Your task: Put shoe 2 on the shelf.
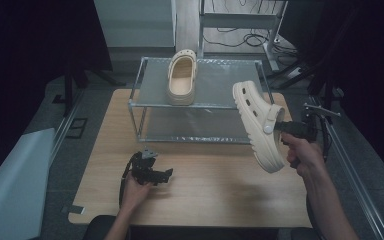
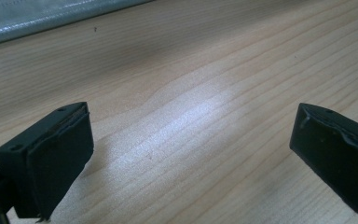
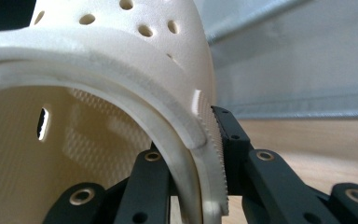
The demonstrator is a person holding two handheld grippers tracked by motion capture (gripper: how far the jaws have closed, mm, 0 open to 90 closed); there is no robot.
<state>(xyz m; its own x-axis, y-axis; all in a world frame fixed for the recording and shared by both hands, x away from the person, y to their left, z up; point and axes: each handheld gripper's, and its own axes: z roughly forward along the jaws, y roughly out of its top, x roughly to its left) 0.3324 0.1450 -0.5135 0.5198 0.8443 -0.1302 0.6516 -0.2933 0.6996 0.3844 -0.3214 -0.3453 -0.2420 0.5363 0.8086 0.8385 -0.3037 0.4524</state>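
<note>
While one clog [image 1: 181, 77] sits on the rack [image 1: 200, 106] top, the right gripper [image 1: 283, 127] clamps the second clog's [image 1: 258, 125] side wall, heel toward the rack's right end. Before the rack, the left gripper [image 1: 155, 172] rests gaping, empty.

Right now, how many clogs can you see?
2. One clog sits on the rack's top shelf. The other clog is held off the table in the right claw, clamped at its rim.
</note>
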